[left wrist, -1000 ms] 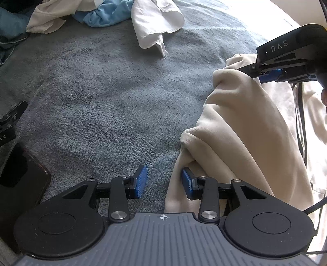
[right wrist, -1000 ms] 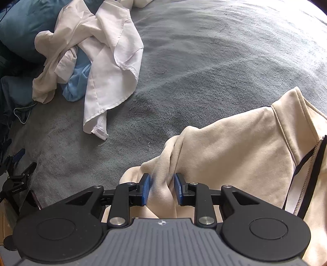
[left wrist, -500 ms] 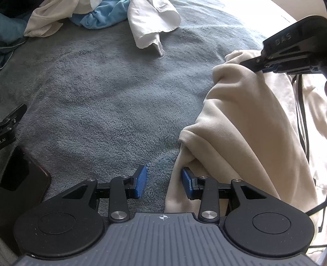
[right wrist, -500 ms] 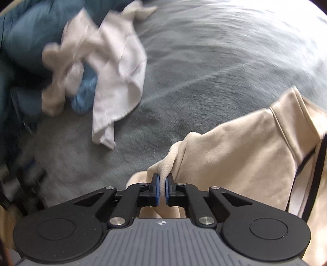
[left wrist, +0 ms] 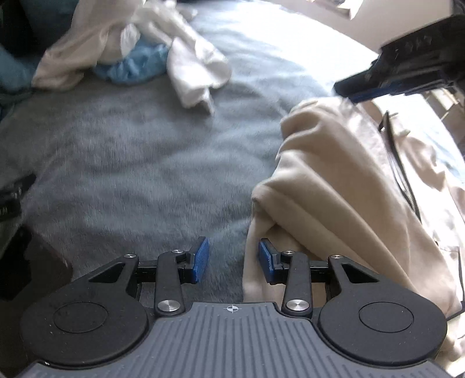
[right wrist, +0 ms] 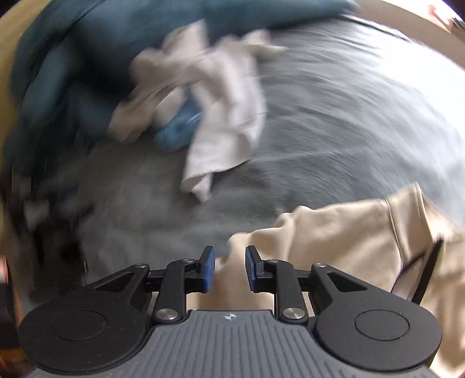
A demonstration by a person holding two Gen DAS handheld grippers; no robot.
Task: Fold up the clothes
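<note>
Grey plush bed cover point(left wrist: 139, 162) filling the view, bright daylight washing out its far side toward one o'clock, pale wall point(left wrist: 366, 26) beyond, wooden bed frame point(right wrist: 421, 32) curving along the edge, dark teal bedding point(right wrist: 87, 43) at eleven o'clock

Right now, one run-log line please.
left gripper: open, empty | right gripper: just reopened, nothing gripped | cream zip-up fleece jacket: crumpled on grey blanket

A bedroom in a home: a bed point(left wrist: 151, 162) spread with a plush grey-blue fleece blanket fills both views, sunlight falling bright across its far side. Loose laundry lies on it — a cream zip-up jacket point(left wrist: 343, 186) at the right, and a crumpled heap of white shirts point(right wrist: 226, 116) over a light blue garment point(left wrist: 133, 64) near a dark teal pillow point(right wrist: 87, 58) at the far edge.
</note>
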